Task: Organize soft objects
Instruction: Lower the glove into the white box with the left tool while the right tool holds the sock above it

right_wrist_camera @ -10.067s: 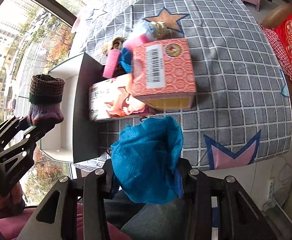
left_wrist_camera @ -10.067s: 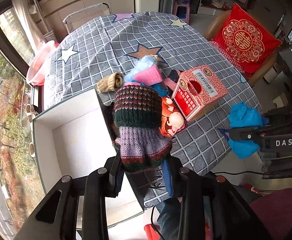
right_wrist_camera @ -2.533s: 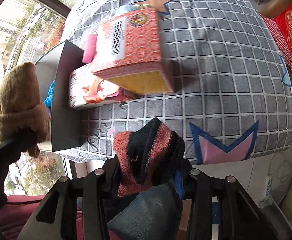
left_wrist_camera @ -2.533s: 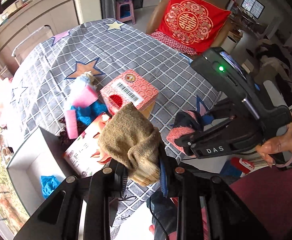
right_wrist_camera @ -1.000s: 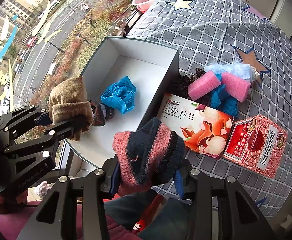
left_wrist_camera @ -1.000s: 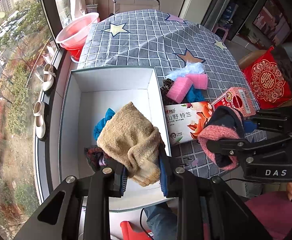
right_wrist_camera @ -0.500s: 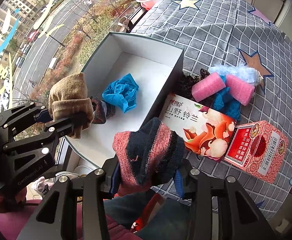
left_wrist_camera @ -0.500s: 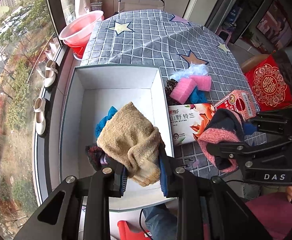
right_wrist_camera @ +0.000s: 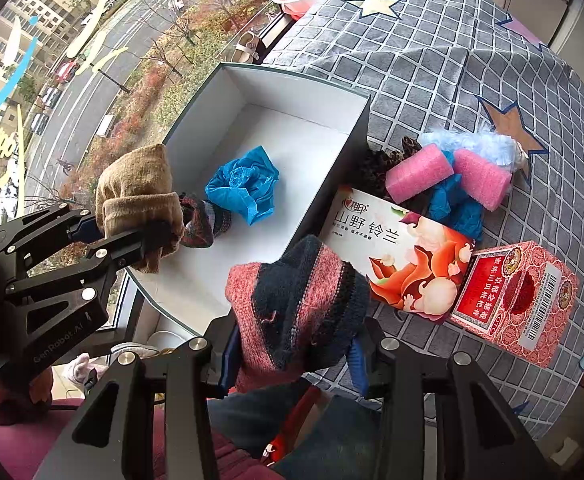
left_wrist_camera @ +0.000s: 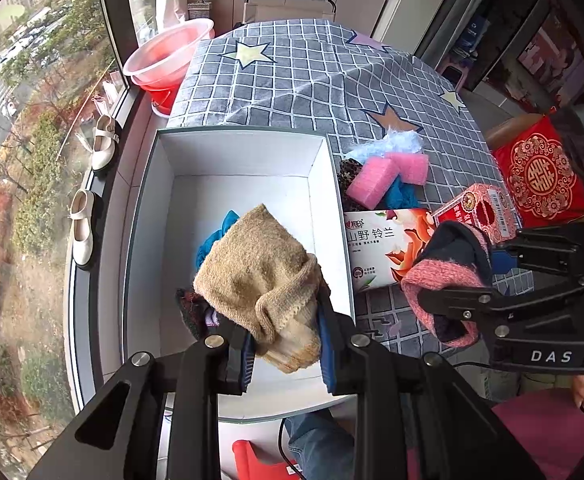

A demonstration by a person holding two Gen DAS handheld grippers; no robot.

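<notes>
We saw the left gripper [left_wrist_camera: 285, 350] clamped on a bunched tan knitted sock [left_wrist_camera: 259, 276], its blue-padded jaws pressing the sock from both sides while it hung over the near half of the open white rectangular cardboard box [left_wrist_camera: 147, 208]. In the right wrist view that same gripper [right_wrist_camera: 131, 236] sat at nine o'clock with the sock [right_wrist_camera: 135, 192] above the box's near left rim.

The right gripper [right_wrist_camera: 292, 354] was likewise clenched, gripping a rolled pink and navy striped knitted sock [right_wrist_camera: 292, 308] just outside the box [right_wrist_camera: 356, 136], at about three o'clock from it in the left wrist view [left_wrist_camera: 448, 276].

Inside the box lay a crumpled blue mesh cloth [right_wrist_camera: 243, 188] and, touching it, a dark multicoloured knitted sock [right_wrist_camera: 203, 220] (partly hidden behind the tan one).

Beside the box's right wall a flat white and orange printed tissue pack [right_wrist_camera: 396, 256] rested on the grey checked tablecloth with stars [right_wrist_camera: 432, 52]. At its one o'clock sat two pink foam rollers [right_wrist_camera: 448, 176] on a blue cloth, with a pale blue fluffy item [right_wrist_camera: 472, 142] behind them, perhaps a duster. A red patterned carton [right_wrist_camera: 512, 300] stood at the pack's four o'clock.
</notes>
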